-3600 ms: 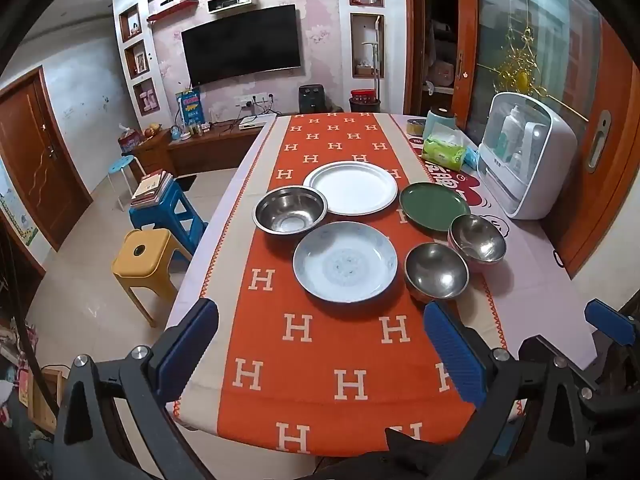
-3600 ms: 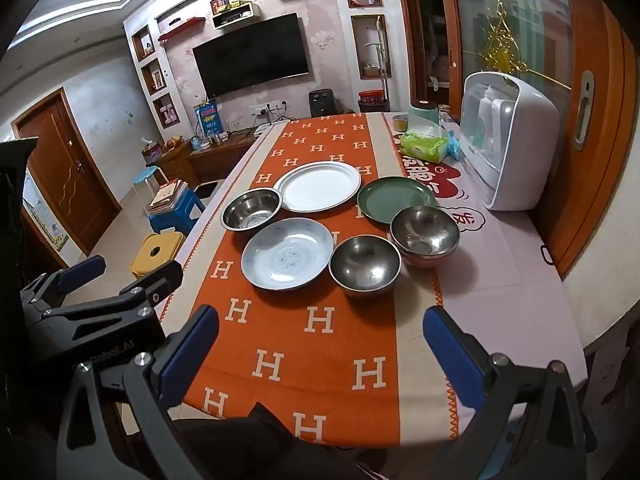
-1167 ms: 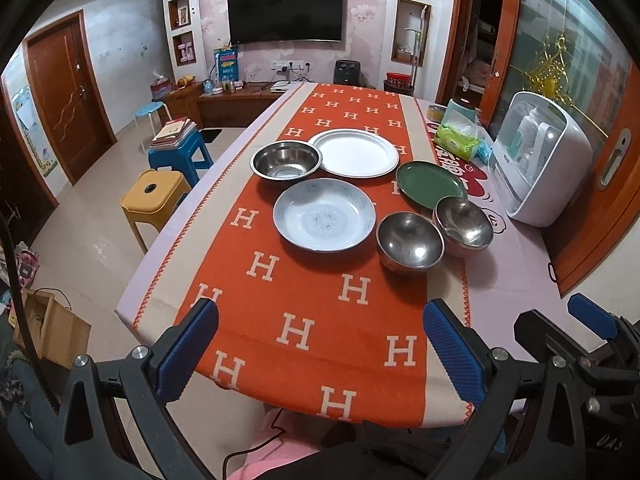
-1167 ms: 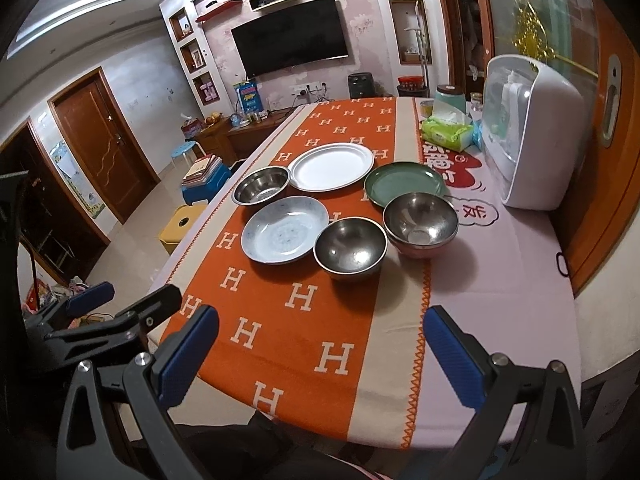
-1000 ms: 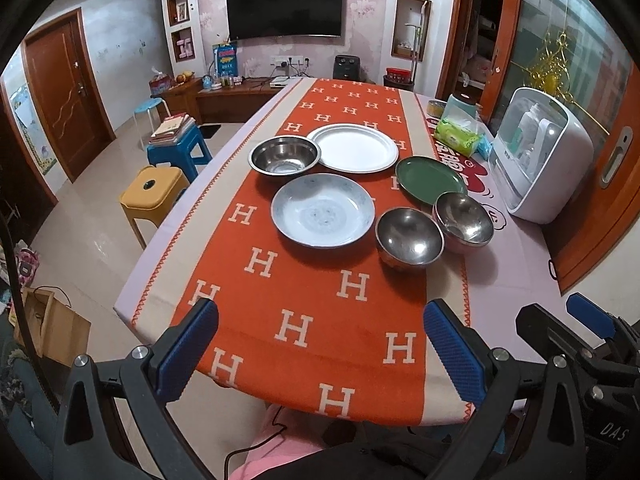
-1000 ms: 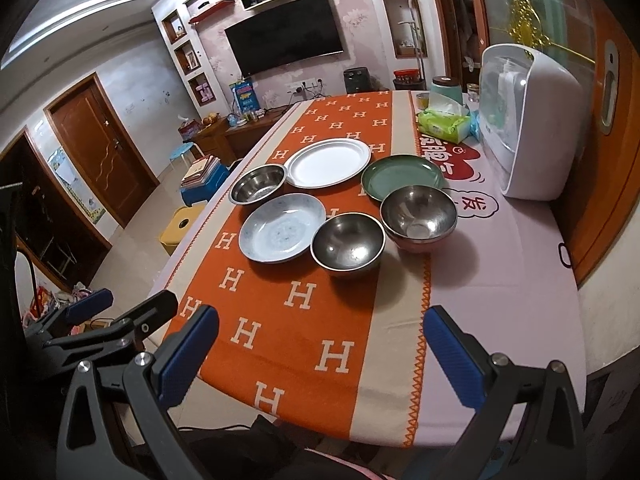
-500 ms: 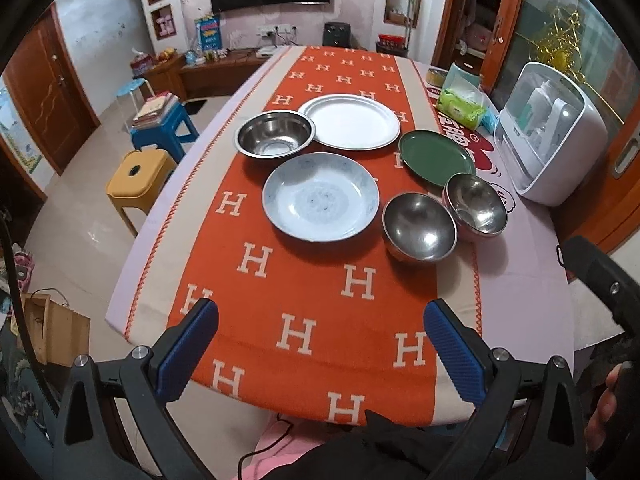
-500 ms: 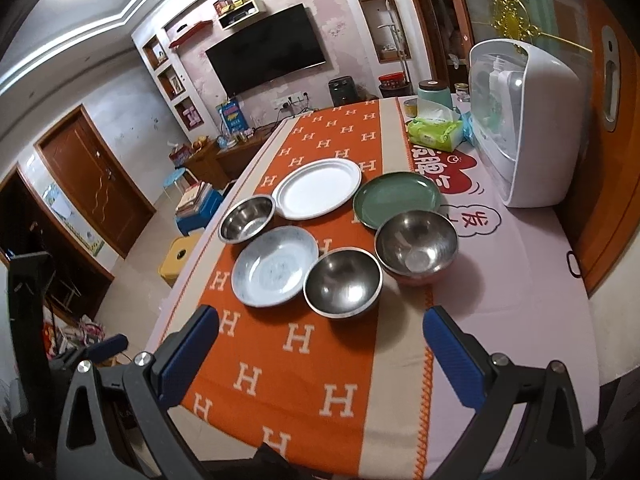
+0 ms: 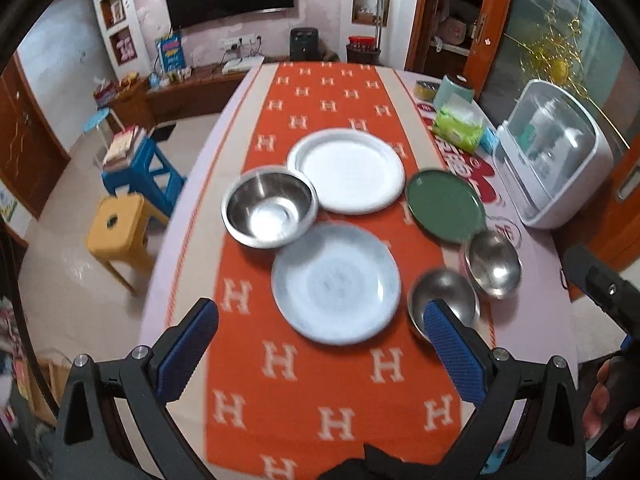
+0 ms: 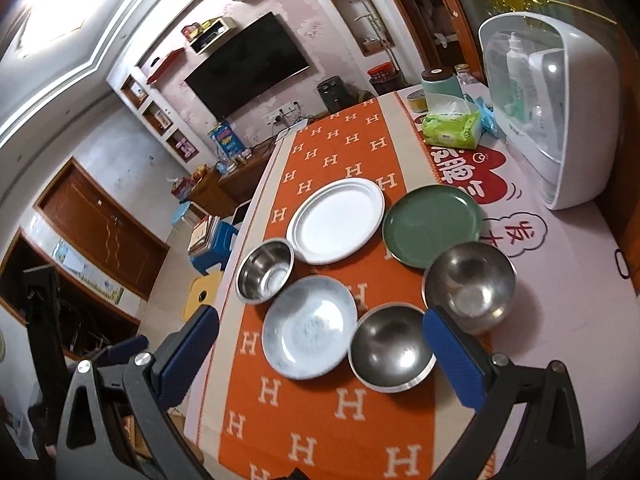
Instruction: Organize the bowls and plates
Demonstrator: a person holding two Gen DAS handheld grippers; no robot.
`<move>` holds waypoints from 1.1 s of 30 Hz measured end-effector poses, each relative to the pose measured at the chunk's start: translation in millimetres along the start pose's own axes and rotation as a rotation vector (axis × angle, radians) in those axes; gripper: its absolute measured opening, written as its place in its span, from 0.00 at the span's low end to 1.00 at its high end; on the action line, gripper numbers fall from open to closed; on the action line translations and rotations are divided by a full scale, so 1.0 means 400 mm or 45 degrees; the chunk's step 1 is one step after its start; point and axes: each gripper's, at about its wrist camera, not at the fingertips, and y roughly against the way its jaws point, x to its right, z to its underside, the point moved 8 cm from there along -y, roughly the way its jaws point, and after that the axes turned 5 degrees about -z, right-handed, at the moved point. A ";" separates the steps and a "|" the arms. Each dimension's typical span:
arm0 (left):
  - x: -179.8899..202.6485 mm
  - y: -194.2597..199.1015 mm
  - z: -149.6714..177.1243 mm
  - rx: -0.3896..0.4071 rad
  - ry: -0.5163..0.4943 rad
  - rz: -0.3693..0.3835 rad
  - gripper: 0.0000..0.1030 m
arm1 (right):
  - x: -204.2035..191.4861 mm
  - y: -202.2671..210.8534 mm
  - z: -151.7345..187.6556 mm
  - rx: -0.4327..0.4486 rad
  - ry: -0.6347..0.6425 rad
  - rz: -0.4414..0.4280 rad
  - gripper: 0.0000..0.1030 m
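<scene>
On the orange runner (image 9: 320, 392) lie a white plate (image 9: 346, 170), a green plate (image 9: 445, 206), a pale blue-grey plate (image 9: 335, 282) and three steel bowls: one at the left (image 9: 269, 209), one near (image 9: 442, 300), one at the right (image 9: 494, 262). My left gripper (image 9: 320, 344) is open and empty, above the near edge, in front of the pale plate. My right gripper (image 10: 320, 344) is open and empty above the pale plate (image 10: 310, 326) and the near bowl (image 10: 390, 346). The white plate (image 10: 336, 220), green plate (image 10: 432, 224) and other bowls (image 10: 264, 270) (image 10: 468, 284) lie beyond.
A white dish-dryer cabinet (image 9: 554, 160) stands at the table's right side, with a green tissue pack (image 9: 458, 124) and a jar (image 9: 452, 88) behind it. A yellow stool (image 9: 120, 224) and a blue stool (image 9: 144, 168) stand on the floor to the left.
Both grippers have moved forward and down toward the dishes, which now look larger. The right view has tilted. The dishes have not moved.
</scene>
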 end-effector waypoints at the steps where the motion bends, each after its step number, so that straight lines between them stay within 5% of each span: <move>1: -0.011 -0.008 -0.030 0.010 -0.019 -0.007 0.99 | -0.004 -0.016 -0.012 0.002 -0.008 0.004 0.99; 6: -0.072 -0.060 -0.171 0.061 -0.121 -0.073 0.99 | -0.030 -0.101 -0.075 0.035 -0.053 -0.001 0.99; 20: -0.213 -0.275 -0.487 0.105 -0.122 -0.010 0.99 | -0.045 -0.308 -0.231 0.098 -0.147 0.075 0.99; 33: -0.211 -0.587 -0.531 -0.047 -0.071 0.240 0.99 | 0.040 -0.491 -0.205 -0.031 -0.386 0.201 0.99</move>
